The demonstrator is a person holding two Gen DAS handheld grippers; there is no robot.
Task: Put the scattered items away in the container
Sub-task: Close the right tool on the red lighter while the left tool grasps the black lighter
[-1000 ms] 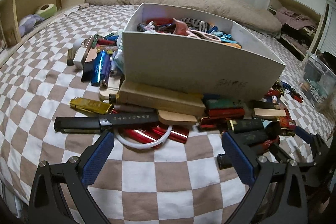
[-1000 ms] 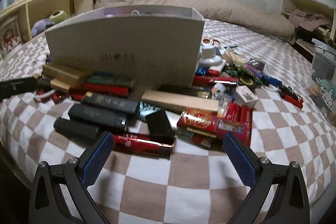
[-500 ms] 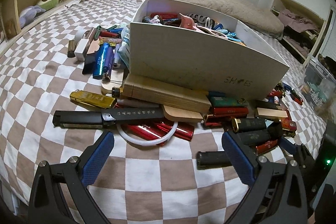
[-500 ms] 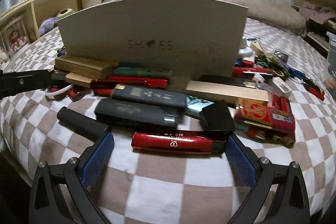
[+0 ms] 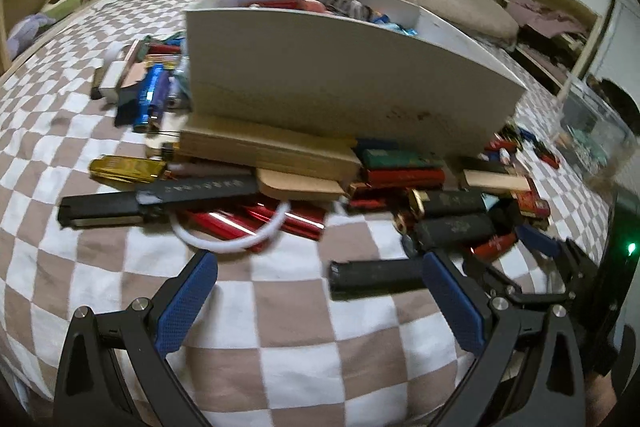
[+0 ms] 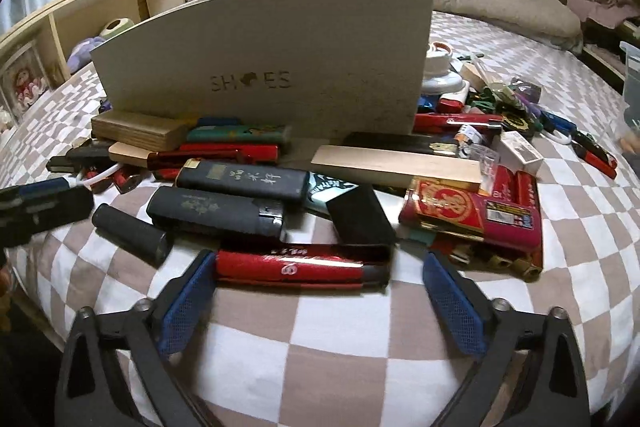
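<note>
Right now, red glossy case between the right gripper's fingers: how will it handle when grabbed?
The red case looks rigid and glossy, so probably slippery against the pads. Long and flat-lying on the soft checked bedspread, it likely won't roll, but may pivot, since the right gripper, closing, spans its length.

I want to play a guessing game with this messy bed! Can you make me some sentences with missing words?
1. The word printed on the white box is ____.
2. The long case between the right hand-held gripper fingers is ____ in colour.
3. The bed cover has a ____ pattern.

Missing words: SHOES; red; checkered
</note>
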